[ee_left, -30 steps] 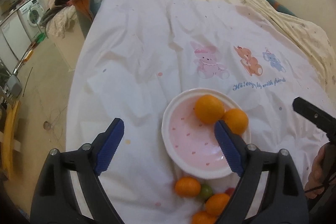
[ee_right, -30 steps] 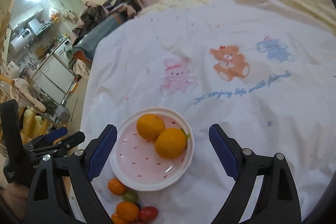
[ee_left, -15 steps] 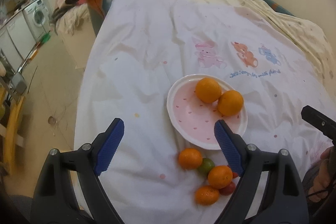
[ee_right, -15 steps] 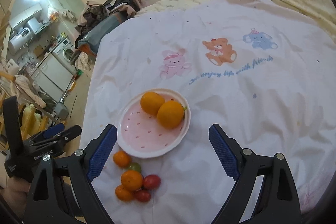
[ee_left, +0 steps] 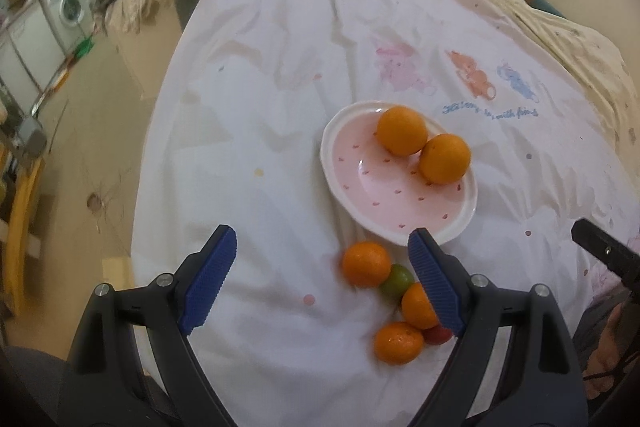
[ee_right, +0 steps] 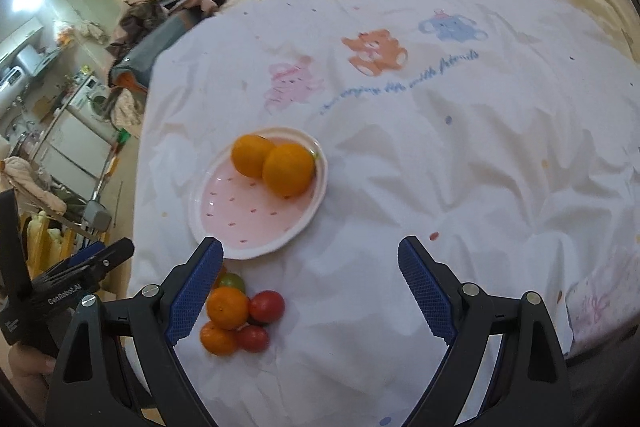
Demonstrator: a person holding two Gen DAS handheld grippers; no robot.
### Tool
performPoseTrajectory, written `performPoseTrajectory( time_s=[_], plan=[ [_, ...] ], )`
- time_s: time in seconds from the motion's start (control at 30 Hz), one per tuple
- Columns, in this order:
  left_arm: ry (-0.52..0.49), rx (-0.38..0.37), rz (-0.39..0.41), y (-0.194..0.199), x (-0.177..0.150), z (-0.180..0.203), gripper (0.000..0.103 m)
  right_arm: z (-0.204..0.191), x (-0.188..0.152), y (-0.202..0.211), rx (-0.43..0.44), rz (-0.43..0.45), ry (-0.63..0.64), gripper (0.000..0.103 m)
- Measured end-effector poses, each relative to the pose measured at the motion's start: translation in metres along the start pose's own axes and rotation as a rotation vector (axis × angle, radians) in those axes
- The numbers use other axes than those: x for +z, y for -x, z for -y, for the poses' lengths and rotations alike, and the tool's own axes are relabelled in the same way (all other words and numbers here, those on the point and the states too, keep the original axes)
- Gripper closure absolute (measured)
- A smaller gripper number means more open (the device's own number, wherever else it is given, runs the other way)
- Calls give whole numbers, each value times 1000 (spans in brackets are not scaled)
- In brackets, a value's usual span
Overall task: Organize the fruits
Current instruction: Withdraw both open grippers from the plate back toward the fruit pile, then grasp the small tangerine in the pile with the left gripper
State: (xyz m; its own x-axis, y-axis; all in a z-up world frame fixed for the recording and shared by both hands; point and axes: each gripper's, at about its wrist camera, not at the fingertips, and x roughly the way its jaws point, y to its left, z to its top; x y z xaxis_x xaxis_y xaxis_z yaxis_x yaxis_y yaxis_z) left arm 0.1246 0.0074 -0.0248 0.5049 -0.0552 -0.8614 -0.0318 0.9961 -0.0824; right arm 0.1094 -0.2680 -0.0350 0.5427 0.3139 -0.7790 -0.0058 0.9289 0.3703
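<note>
Both the left hand-held gripper (ee_left: 322, 279) and right hand-held gripper (ee_right: 310, 285) gape wide, empty. Near them the small fruits (ee_right: 236, 315) huddle touching on the soft bedsheet (ee_right: 440, 167); nudging one could scatter the rest. Beyond, the pink plate (ee_left: 352, 183) holds two oranges (ee_left: 402, 131) that may roll

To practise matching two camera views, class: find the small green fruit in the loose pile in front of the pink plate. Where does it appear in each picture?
Left wrist view: the green fruit lies low and right of centre, just in front of the plate's near rim.
Right wrist view: the green fruit lies low and left, beside the left blue finger.
Shared landmark: the pink plate holding two oranges.
</note>
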Motion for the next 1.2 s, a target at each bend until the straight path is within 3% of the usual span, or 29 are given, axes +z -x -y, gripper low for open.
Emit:
performPoseTrajectory(
  time_s=[0.13, 0.27, 0.37, 0.47, 0.53, 0.63, 0.77, 0.9, 1.03, 1.2],
  plan=[
    [63, -4, -61, -12, -4, -11, 18, 2, -2, -8, -8, -22, -7, 11],
    [38, -20, -138, -26, -13, -5, 18, 4, -2, -14, -21, -35, -13, 11],
    [-47, -93, -231, -37, -28, 17, 18, 8, 0, -19, -23, -49, -34, 11],
    [-222, -118, -334, -48, -50, 48, 18, 12, 0, -22, -20, -66, -60, 11],
    [-308, -127, -366, -51, -62, 64, 18, 15, -1, -24, -28, -81, -74, 11],
    [-330, -126, -379, -57, -68, 72, 19, 19, -2, -28, -15, -103, -99, 11],
    [-327, -142, -408, -64, -70, 76, 37, 19, -2, -33, -16, -116, -102, 11],
    [-351, -106, -420, -73, -70, 77, 51, 19, -2, -34, -16, -122, -100, 11],
    [-344, -141, -437, -76, -70, 80, 63, 17, -3, -35, -34, -130, -85, 11],
    [-380, -148, -422, -66, -73, 86, 64, 18, -5, -36, -38, -143, -84, 11]
  ],
)
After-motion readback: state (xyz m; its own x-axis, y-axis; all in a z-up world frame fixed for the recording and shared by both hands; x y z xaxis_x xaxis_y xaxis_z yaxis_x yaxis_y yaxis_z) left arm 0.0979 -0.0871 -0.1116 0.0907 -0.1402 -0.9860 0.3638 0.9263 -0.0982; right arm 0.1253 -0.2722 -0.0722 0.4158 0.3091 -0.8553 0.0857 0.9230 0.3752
